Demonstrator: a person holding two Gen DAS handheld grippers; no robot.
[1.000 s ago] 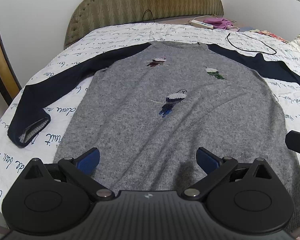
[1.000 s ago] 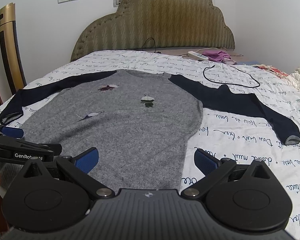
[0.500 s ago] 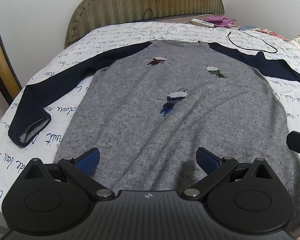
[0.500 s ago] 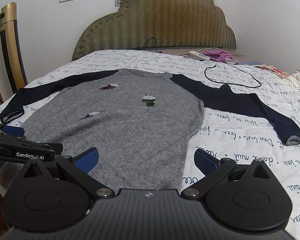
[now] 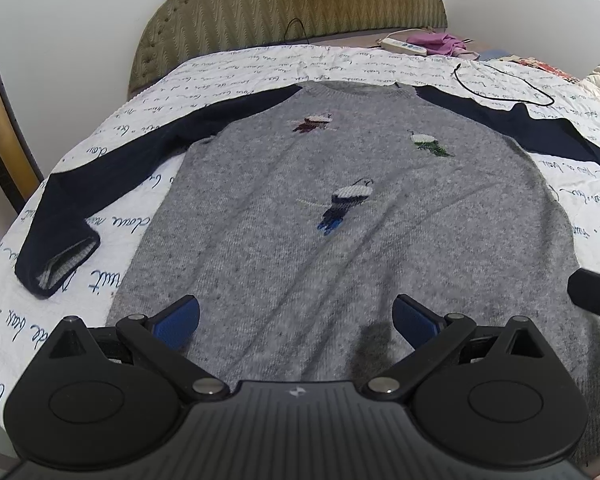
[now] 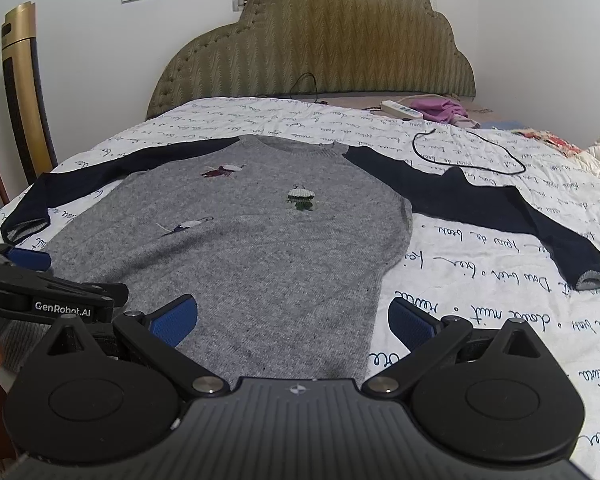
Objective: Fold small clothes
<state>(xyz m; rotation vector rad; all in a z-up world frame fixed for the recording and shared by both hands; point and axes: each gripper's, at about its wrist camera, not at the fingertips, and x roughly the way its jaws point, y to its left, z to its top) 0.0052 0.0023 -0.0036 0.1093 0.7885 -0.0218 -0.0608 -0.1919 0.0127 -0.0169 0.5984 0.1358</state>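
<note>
A grey sweater [image 5: 340, 240] [image 6: 236, 256] with navy sleeves and three embroidered birds lies flat, face up, on the bed, both sleeves spread outward. Its left sleeve cuff [image 5: 56, 268] rests near the bed's left edge, and the right cuff [image 6: 588, 276] lies on the quilt. My left gripper [image 5: 296, 320] hovers open above the hem, nothing between its blue pads. My right gripper [image 6: 292, 320] is open too, over the hem's right corner. In the right wrist view the left gripper [image 6: 24, 276] shows at the left edge.
The bed carries a white quilt [image 6: 480, 320] with blue script. A black cable [image 6: 472, 156] loops on it beyond the right sleeve. A power strip [image 6: 402, 109] and pink cloth [image 6: 444, 108] lie by the padded headboard [image 6: 312, 48]. A gold-framed chair [image 6: 20, 92] stands left.
Both views shifted slightly; the sweater sits a little lower and closer in frame. Both grippers stay open and the sweater has not been touched.
</note>
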